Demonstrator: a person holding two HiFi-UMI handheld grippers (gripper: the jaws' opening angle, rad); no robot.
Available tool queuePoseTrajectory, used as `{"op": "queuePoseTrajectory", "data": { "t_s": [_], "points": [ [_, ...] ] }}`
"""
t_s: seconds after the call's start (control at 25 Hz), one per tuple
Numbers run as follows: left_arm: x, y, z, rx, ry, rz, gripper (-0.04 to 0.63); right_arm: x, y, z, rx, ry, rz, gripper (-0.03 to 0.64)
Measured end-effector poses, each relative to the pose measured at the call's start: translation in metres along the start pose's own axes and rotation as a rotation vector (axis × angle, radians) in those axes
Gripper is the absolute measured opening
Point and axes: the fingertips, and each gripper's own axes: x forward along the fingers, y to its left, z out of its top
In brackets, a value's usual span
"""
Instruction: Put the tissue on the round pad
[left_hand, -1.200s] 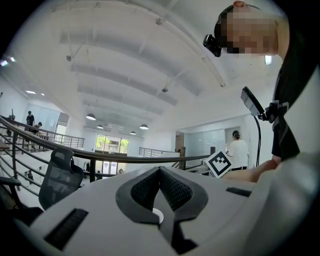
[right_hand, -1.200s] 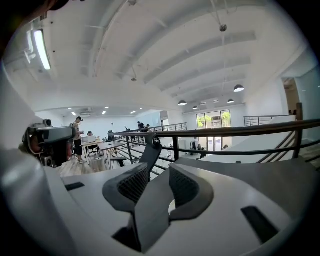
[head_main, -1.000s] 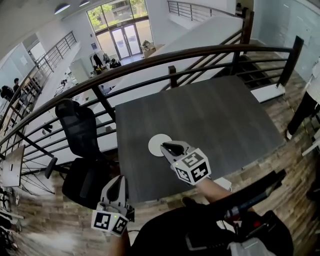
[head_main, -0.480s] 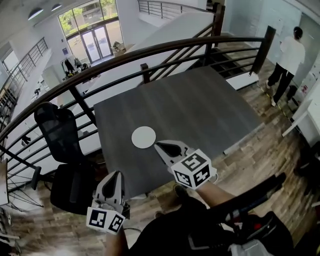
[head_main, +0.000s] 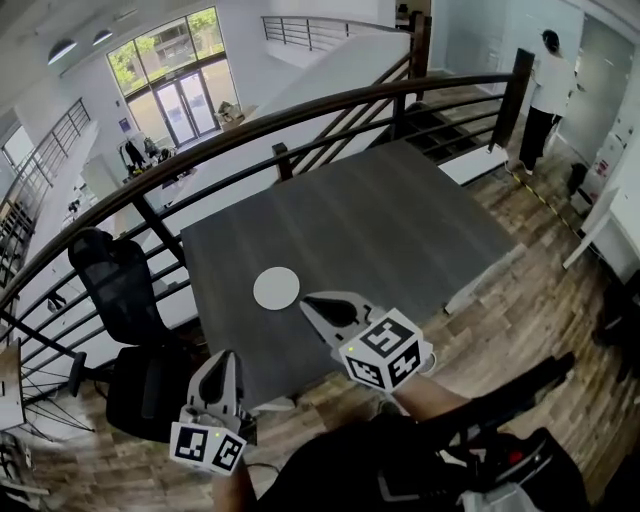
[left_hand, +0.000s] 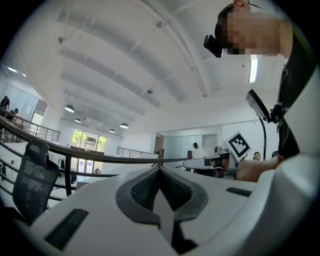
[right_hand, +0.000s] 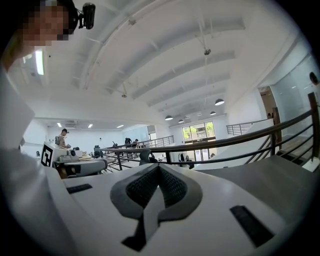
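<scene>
A white round pad (head_main: 276, 287) lies near the front left of the dark grey table (head_main: 400, 220). No tissue shows in any view. My right gripper (head_main: 306, 301) hovers just right of and nearer than the pad, its jaws shut with nothing between them; its tip (right_hand: 159, 166) points level over the railing. My left gripper (head_main: 224, 356) hangs low off the table's front left edge, jaws closed and empty, and its tip (left_hand: 160, 169) points toward the railing too.
A black office chair (head_main: 120, 290) stands left of the table. A dark curved railing (head_main: 300, 110) runs behind the table, with stairs beyond. A person (head_main: 545, 90) stands at the far right on the wooden floor (head_main: 540, 300).
My right gripper has drawn back from over the pad toward me. The head view has swung, so the table sits further up and left. The person at the right has walked on.
</scene>
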Motion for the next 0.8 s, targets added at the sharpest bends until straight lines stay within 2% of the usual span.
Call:
{"op": "queuePoseTrajectory", "data": {
  "t_s": [0.28,0.8],
  "points": [
    [0.013,-0.029,0.004,0.021,-0.011,0.08,0.003,-0.031,-0.025,0.0,-0.029,-0.003,0.024,0.002],
    [0.038,-0.067,-0.003,0.037,0.026,0.144,0.003,-0.056,-0.053,0.0,-0.046,-0.005,0.101,0.002]
  ]
}}
